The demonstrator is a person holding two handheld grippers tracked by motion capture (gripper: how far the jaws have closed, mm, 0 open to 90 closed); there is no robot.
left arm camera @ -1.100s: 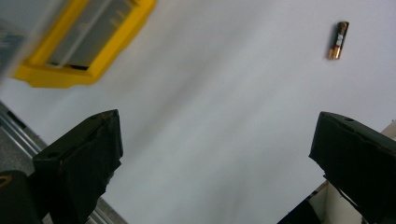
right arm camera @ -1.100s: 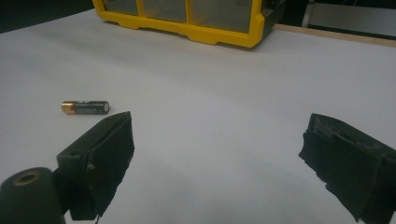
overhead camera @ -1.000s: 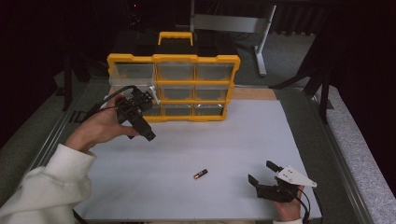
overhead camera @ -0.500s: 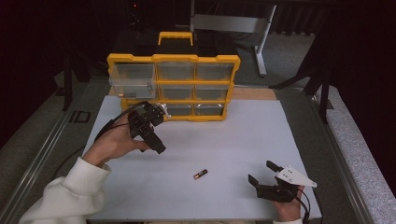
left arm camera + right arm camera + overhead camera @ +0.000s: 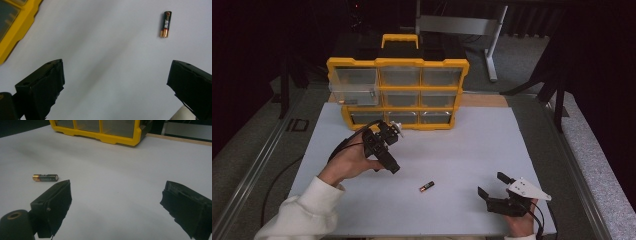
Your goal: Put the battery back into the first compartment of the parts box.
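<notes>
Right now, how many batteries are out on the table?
1. The battery lies on the white table, between the left claw and the right claw, touching neither. Any inside the yellow drawer box can't be made out.

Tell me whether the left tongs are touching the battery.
Apart. The left gripper view shows the battery lying on the white table well beyond the open left tongs, with bare surface between them.

Matt white table [image 5: 472, 150], glossy yellow plastic organizer [image 5: 398, 62], matt black jaws
</notes>
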